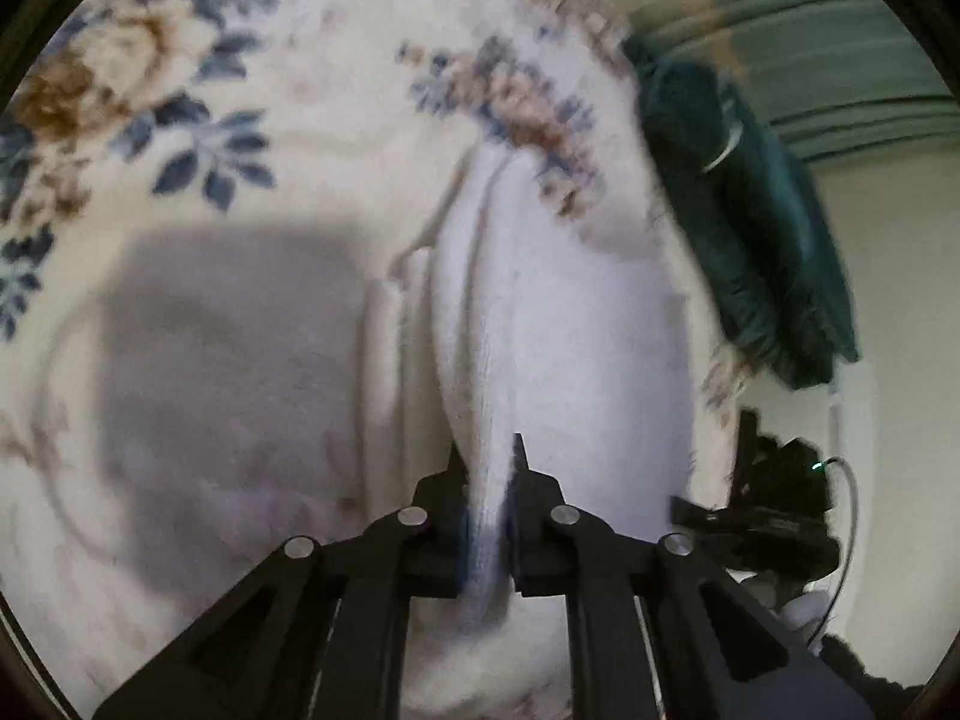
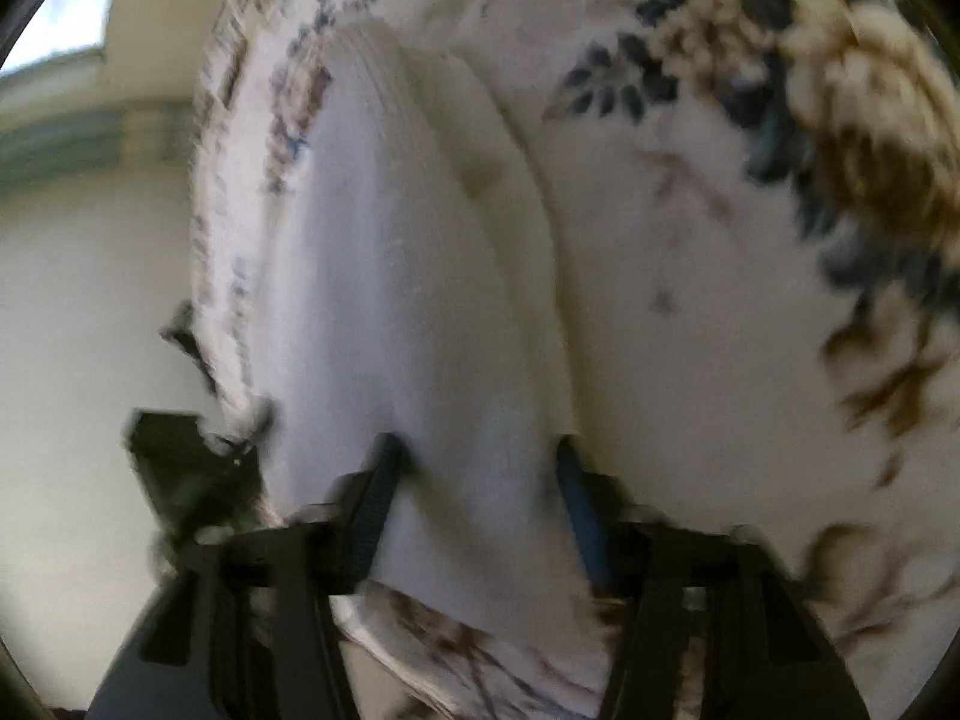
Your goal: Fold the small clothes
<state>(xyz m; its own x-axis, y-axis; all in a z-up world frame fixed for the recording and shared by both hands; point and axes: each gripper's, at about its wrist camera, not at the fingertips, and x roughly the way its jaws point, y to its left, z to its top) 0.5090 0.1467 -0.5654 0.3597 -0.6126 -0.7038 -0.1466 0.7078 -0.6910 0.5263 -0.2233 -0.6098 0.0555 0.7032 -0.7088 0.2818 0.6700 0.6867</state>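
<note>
Left wrist view. Left gripper (image 1: 491, 474) is clamped on a pinched ridge of the white cloth (image 1: 576, 330), which runs up from the jaws as a narrow fold and widens over the blanket (image 1: 288, 138). Cloth lies near the blanket's right edge. Risk (judgement): only a thin ridge is caught, so a hard pull may slip it free, or lift one layer and leave the one below, giving a skewed fold. Loose creases at left of the ridge could get folded in. Surface: plush cream blanket w/ blue and brown flowers, soft, so it may drag along w/ the cloth. A dark shadow falls on it at lower left. Room: dark green garment (image 1: 744, 222) hangs off the edge at right; pale wall behind; black device (image 1: 774, 510) w/ a small green light and cable at lower right.

Right wrist view (blurred by motion). Right gripper (image 2: 477, 462) has its jaws apart, standing either side of the cloth (image 2: 396, 300); not closed on it as far as can be told. Risk (judgement): if it shuts here it may also catch blanket (image 2: 690, 312) beneath, since cloth and blanket are both pale and soft. Cloth sits close to the edge, so it could slide off. Room: pale wall at left, bit of window at top left.
</note>
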